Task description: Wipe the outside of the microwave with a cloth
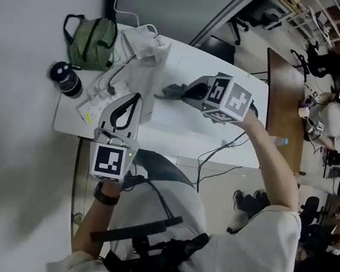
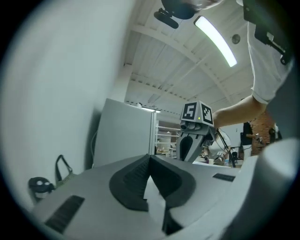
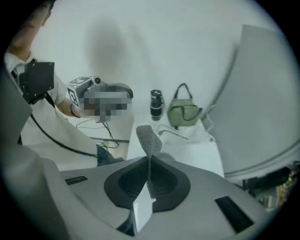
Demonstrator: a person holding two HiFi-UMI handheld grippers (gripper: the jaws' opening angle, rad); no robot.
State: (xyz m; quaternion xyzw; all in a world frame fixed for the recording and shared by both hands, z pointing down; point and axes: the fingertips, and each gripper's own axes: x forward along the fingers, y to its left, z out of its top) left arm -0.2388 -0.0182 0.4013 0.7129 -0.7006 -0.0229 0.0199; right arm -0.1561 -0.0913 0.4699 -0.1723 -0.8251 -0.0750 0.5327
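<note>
Nearest, the left hand-held gripper [image 1: 137,98] is closed and empty; the right hand-held gripper [image 1: 189,93] pinches the cloth [image 1: 172,91] at its tips, and I'd press it flat and stroke evenly.

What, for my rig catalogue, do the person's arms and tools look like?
The left tool and right tool are pale grey with black-lined jaws, each carrying a cube of black-and-white square markers. The person wears a white short-sleeved shirt and a dark wristwatch on the left wrist.
</note>
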